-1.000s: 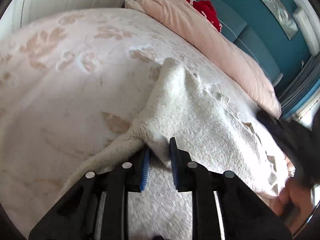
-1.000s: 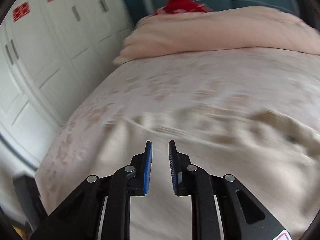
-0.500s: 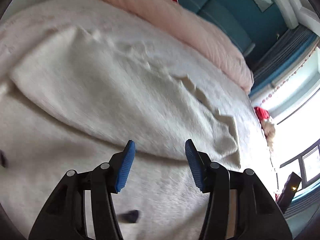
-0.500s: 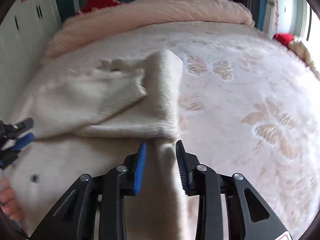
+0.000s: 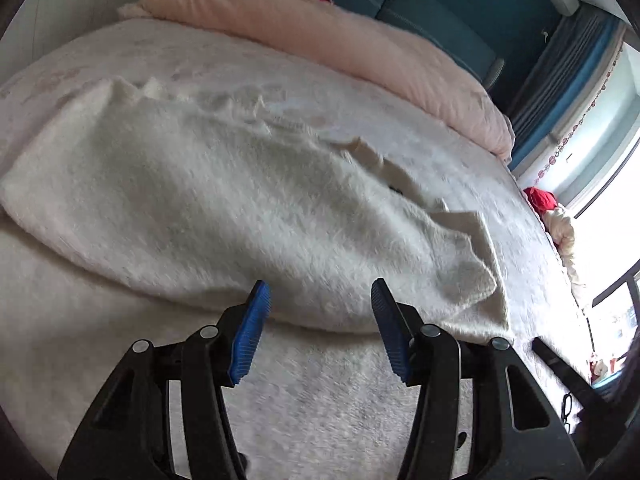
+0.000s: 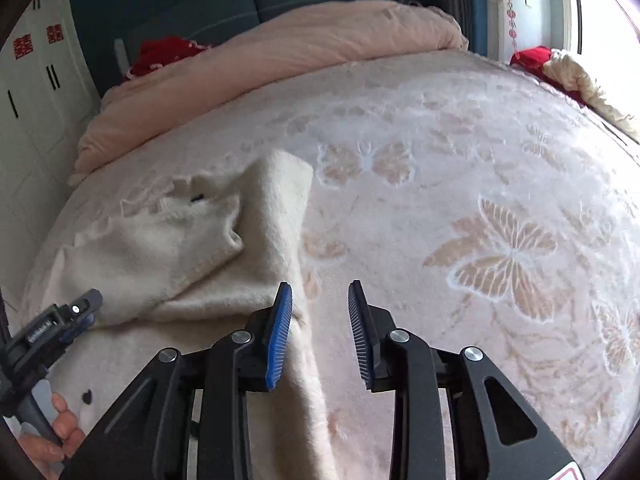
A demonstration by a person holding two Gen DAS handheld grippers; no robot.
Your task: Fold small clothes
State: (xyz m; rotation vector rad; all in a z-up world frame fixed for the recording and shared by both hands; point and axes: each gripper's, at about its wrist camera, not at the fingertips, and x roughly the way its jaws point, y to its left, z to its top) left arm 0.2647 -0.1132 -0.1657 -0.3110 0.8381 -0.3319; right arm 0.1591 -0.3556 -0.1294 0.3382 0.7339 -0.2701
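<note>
A cream fuzzy garment [image 5: 224, 200] lies on the bed, its upper part folded down over the lower part. It also shows in the right wrist view [image 6: 180, 264], with a sleeve laid along its right edge. My left gripper [image 5: 318, 312] is open and empty, just above the folded edge. My right gripper [image 6: 318, 320] is open and empty, over the garment's right edge. The left gripper's tip [image 6: 68, 316] shows at the garment's left side in the right wrist view.
The bed has a pale butterfly-patterned blanket [image 6: 500, 240]. A rolled pink duvet [image 5: 340, 48] lies along the head end with a red item [image 6: 160, 54] behind it. White wardrobe doors [image 6: 28, 92] stand left. A red and cream bundle [image 6: 560, 68] sits by the window.
The left gripper let go of the garment and opened wide. The right gripper opened wider and shifted right along the garment's edge. The upper part now lies folded over.
</note>
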